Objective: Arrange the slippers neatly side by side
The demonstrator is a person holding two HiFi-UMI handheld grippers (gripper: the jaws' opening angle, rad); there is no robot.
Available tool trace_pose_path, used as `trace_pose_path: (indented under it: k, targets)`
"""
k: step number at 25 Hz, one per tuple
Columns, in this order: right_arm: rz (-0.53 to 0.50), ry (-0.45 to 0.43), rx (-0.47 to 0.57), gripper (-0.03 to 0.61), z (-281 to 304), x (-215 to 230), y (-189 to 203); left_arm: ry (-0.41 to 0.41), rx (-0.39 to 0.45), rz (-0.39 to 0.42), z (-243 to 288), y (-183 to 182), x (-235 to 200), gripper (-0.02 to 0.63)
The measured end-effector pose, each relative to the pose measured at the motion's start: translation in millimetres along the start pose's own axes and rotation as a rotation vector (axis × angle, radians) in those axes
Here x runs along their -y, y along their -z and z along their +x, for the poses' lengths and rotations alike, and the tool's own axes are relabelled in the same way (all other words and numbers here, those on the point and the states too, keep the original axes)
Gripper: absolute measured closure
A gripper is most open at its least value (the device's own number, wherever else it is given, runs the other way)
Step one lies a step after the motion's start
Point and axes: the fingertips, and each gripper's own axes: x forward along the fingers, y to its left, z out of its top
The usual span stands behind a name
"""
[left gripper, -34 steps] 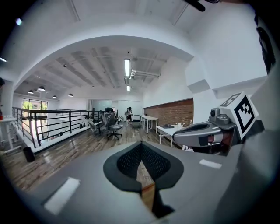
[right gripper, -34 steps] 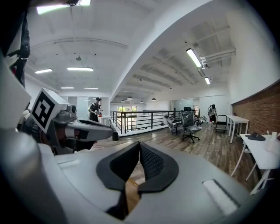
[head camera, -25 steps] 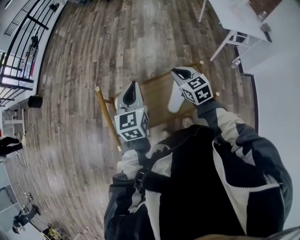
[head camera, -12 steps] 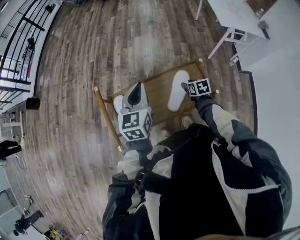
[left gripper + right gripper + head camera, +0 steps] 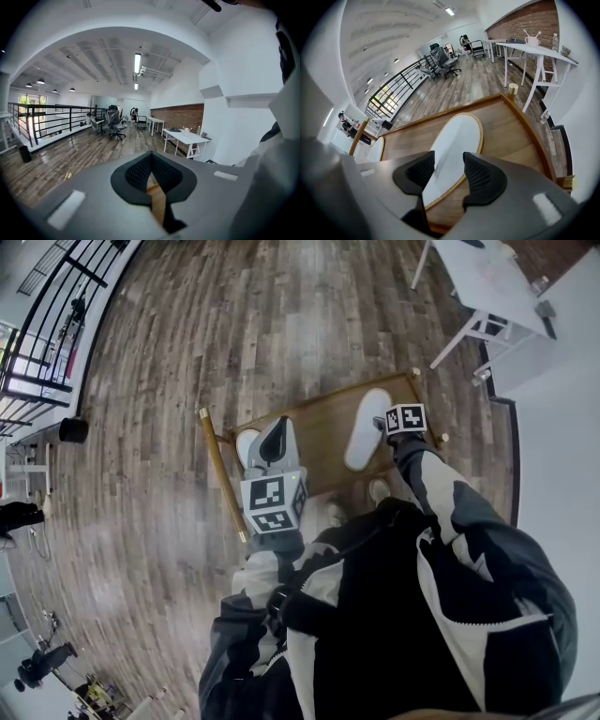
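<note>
Nearest, the left gripper (image 5: 278, 423) is held clenched on nothing over the wooden rack's (image 5: 317, 435) 9 o'clock end. Toward 1 o'clock, the right gripper's (image 5: 447, 173) jaws have just been opened: the white slipper (image 5: 457, 140), carried aloft a second ago, is now laid flat, released. The second slipper (image 5: 247, 442) is seen well apart at 9 o'clock, so pairing is judged unfinished.

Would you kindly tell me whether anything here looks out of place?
The white slippers sit apart, not paired: one at the right end of the wooden board, between the right gripper's jaws, which have just been opening; the other at the left end, partly hidden by the left gripper.
</note>
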Motion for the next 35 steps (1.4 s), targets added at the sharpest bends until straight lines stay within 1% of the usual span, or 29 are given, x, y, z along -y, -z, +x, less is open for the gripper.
trace_pose_path:
  k: [4,6,7,8,9,15,19,22,26,29,35]
  targets:
    - [-0.001,0.010,-0.026,0.397,9,-1,3,-0.019,-0.010,0.005,-5,6,-6,0.601]
    - [-0.019,0.016,-0.034,0.441,12,-4,4,-0.028,-0.021,-0.002,-8,10,-10,0.601]
    - [-0.032,0.018,-0.037,0.494,12,-5,4,-0.033,-0.026,-0.007,-9,11,-12,0.601]
    - [-0.042,0.018,-0.041,0.529,13,-7,4,-0.037,-0.029,-0.012,-9,13,-14,0.601]
    - [-0.047,0.017,-0.044,0.544,14,-8,5,-0.041,-0.032,-0.014,-10,14,-15,0.601]
    - [-0.053,0.005,-0.042,0.554,12,-11,7,-0.048,-0.022,-0.012,-13,12,-15,0.601]
    - [-0.071,-0.021,0.004,0.552,-1,-22,-4,-0.049,-0.013,-0.010,-13,13,-16,0.601]
    - [-0.109,-0.078,0.062,0.552,-17,-45,-19,-0.052,-0.021,-0.029,-15,17,-17,0.601]
    - [-0.114,-0.169,0.135,0.552,-42,-80,-31,-0.043,-0.018,-0.043,-18,23,-16,0.601]
    - [-0.152,-0.222,0.165,0.552,-56,-108,-32,-0.046,-0.010,-0.049,-24,25,-18,0.601]
    - [-0.217,-0.321,0.220,0.552,-85,-164,-36,-0.077,0.015,-0.065,-37,21,-32,0.601]
